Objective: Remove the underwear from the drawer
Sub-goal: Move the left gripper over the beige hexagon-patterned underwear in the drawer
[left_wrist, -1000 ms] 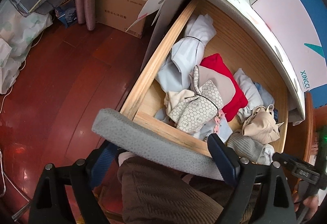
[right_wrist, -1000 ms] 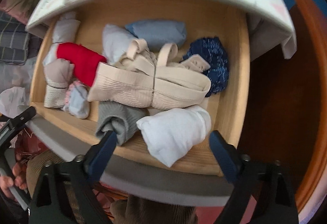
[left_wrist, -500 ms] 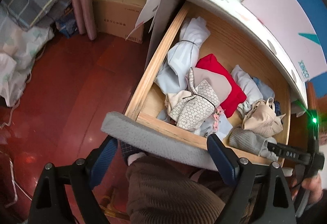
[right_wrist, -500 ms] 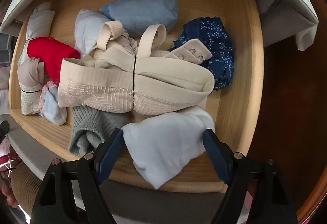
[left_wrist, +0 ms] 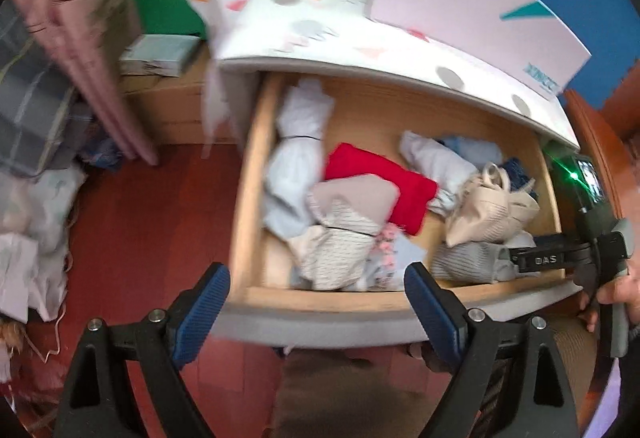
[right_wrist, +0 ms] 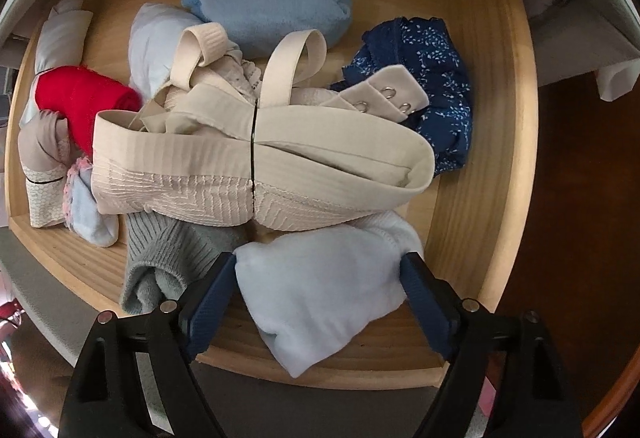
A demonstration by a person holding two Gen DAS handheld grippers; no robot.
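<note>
I see my right gripper point(right_wrist: 320, 278) fingers wide, flanking the pale-blue folded cloth bundle point(right_wrist: 320, 294) inside the open wooden drawer point(right_wrist: 472, 142); left gripper point(left_wrist: 316, 302) wide, empty, before it.

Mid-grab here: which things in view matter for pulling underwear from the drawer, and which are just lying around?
In play:
right gripper, fingers either side of the pale blue roll
wooden drawer
left gripper, open, outside the drawer

Lying about:
beige bra bundle
red roll
grey knit roll
navy patterned piece
pink box
</note>
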